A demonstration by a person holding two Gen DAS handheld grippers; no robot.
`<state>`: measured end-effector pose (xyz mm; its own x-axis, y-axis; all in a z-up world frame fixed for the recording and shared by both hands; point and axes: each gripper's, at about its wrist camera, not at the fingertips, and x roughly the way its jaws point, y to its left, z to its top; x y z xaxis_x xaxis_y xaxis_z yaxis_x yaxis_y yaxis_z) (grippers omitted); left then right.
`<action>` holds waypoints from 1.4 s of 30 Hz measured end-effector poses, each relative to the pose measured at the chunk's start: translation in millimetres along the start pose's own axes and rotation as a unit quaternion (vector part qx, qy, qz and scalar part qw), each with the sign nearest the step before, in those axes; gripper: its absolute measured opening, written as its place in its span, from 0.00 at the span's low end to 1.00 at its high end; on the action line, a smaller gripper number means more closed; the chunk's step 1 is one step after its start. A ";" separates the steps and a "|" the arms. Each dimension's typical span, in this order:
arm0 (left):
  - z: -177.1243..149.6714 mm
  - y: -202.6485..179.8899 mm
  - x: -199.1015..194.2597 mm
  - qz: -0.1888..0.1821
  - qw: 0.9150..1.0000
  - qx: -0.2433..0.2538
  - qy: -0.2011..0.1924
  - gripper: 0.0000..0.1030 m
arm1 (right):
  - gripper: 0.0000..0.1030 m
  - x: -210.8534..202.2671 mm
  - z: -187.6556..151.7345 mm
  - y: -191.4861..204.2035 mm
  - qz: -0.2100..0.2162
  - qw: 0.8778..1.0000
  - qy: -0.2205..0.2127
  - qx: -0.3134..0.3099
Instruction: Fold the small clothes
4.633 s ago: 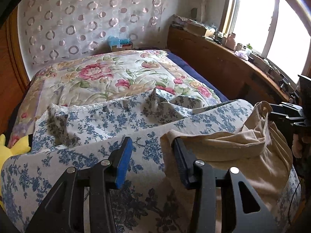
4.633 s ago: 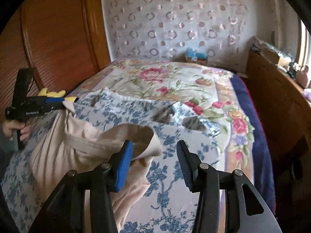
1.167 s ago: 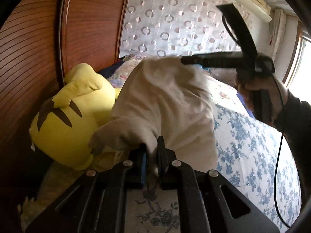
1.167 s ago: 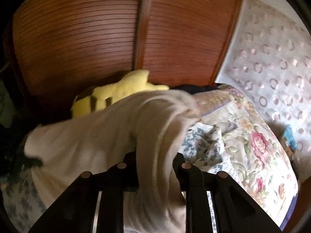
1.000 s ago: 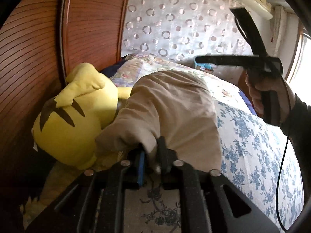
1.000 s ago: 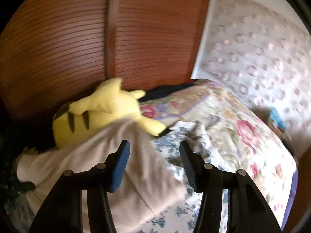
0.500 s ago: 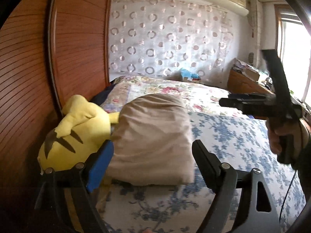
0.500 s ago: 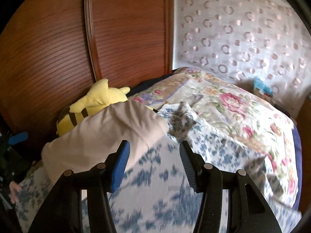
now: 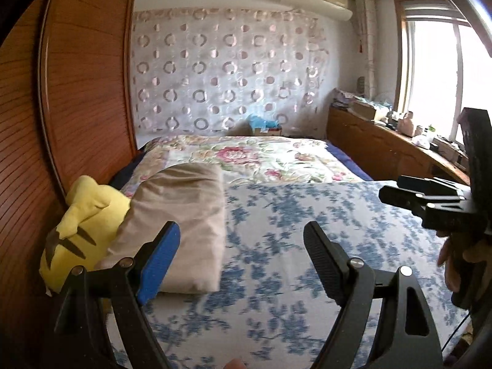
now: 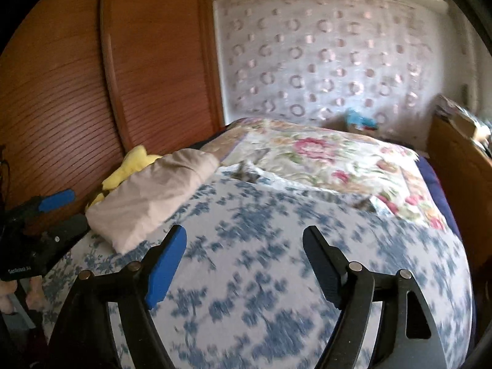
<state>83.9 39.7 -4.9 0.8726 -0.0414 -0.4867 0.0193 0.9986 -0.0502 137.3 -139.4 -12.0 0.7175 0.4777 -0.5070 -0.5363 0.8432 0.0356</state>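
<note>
Two tongs, both with jaws spread and nothing between them; the jaws of each have just been opening.

Left wrist view: left gripper (image 9: 243,252) hangs above the blue-flowered sheet (image 9: 307,230). The folded beige garment (image 9: 181,215) lies ahead and to the left of it, flat on the sheet, its left edge pressed against the yellow plush toy (image 9: 83,224) by the wooden headboard (image 9: 46,107). The bundle's long axis runs away from the camera, roughly along the line the gripper points. The blue pad (image 9: 158,264) overlaps the bundle's near corner in the picture, but looks to be above it, not touching. The right gripper (image 9: 430,203) and the hand (image 9: 455,264) holding it show at the right edge, well apart from the garment.

Right wrist view: right gripper (image 10: 244,258) is also over bare sheet. The garment (image 10: 153,196) sits up and to the left, clear of both fingers, long axis slanting from near-left to far-right. The left gripper (image 10: 55,212) shows at the left edge, just beside the bundle's near end.

Judgement: this piece looks folded and parked at the bed's side. The left hand is the nearer one if it needs a nudge. No other unfolded garment shows in either view, so the next pick target can't be told.
</note>
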 end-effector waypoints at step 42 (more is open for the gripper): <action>13.6 -55.8 -50.4 -0.012 0.999 0.021 -0.039 0.81 | 0.78 -107.6 -57.5 18.9 -0.116 0.988 -0.095 0.049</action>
<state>45.5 -13.5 34.3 0.9071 -0.0639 -0.4159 0.0599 0.9979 -0.0227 24.4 -189.1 -6.3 0.8910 0.2990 -0.3415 -0.3091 0.9507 0.0260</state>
